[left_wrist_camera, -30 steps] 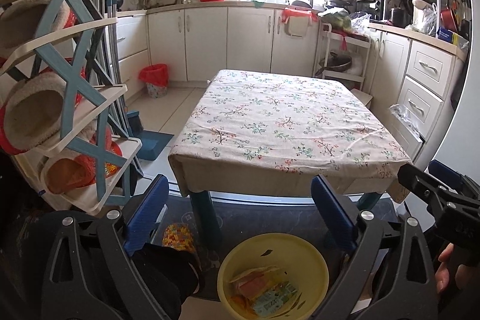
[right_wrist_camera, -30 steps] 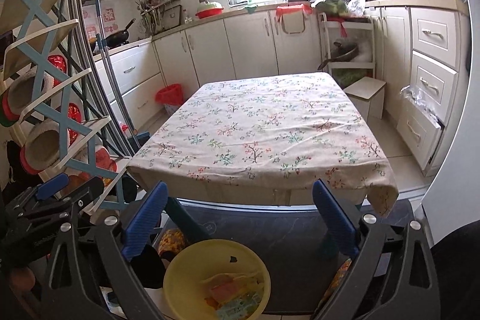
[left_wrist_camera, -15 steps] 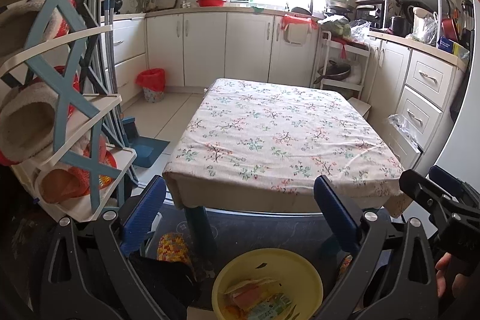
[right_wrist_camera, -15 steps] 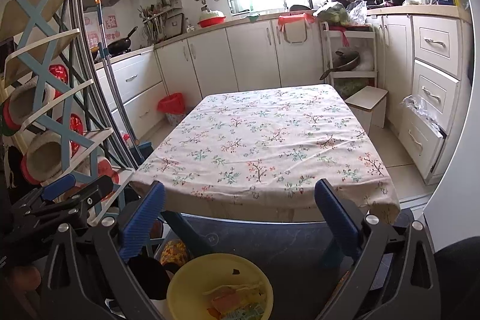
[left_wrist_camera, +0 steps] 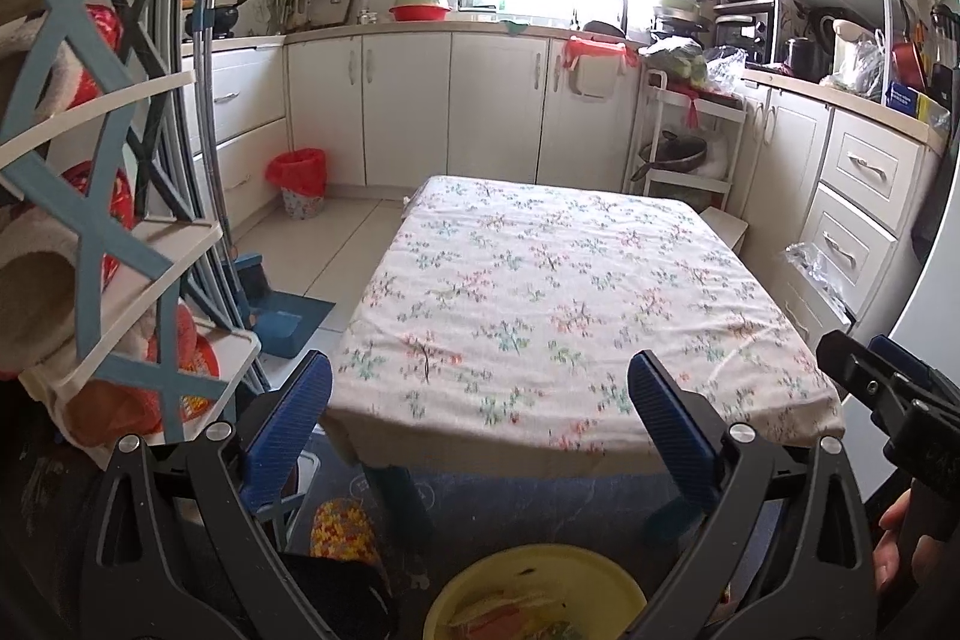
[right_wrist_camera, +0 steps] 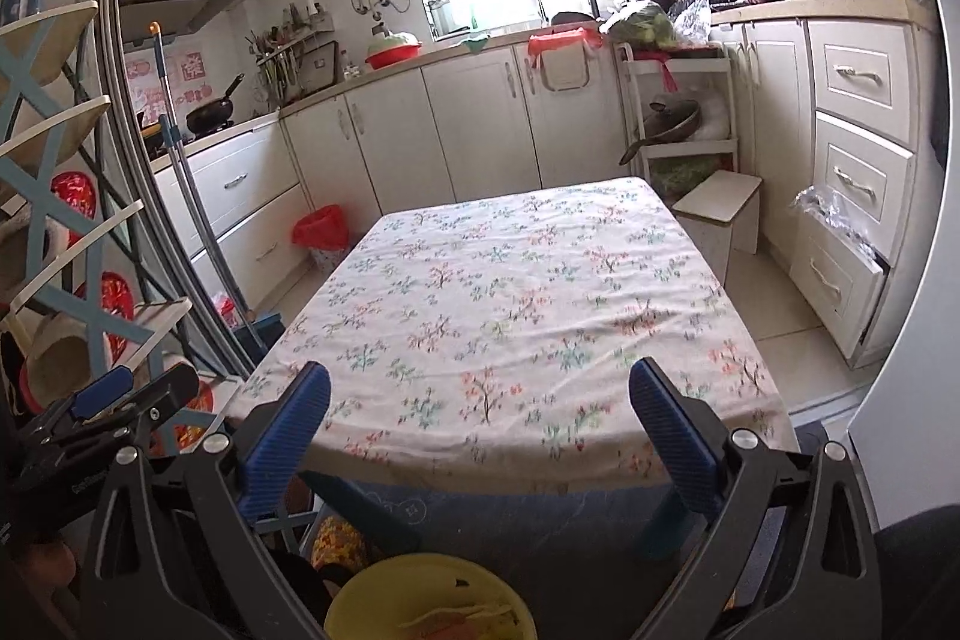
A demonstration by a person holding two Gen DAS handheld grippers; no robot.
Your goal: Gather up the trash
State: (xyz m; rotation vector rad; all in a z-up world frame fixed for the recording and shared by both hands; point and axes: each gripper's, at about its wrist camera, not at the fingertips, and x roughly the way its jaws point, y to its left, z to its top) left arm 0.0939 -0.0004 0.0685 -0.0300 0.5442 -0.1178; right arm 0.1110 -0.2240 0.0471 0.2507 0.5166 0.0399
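left tongs (left_wrist_camera: 479, 411) apart, empty | right tongs (right_wrist_camera: 479, 421) apart, empty | yellow bowl (left_wrist_camera: 534, 601) of wrappers below floral-clothed counter (left_wrist_camera: 558, 304)

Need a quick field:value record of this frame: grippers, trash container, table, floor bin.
left gripper: open, empty, aimed over the near table edge
right gripper: open, empty, aimed over the near table edge
yellow bowl: on the floor in front of the table, holds colourful wrappers
table: covered by floral cloth, no loose items visible on top
red-lined bin: on the floor by the far cabinets
dustpan: blue, on the floor left of the table
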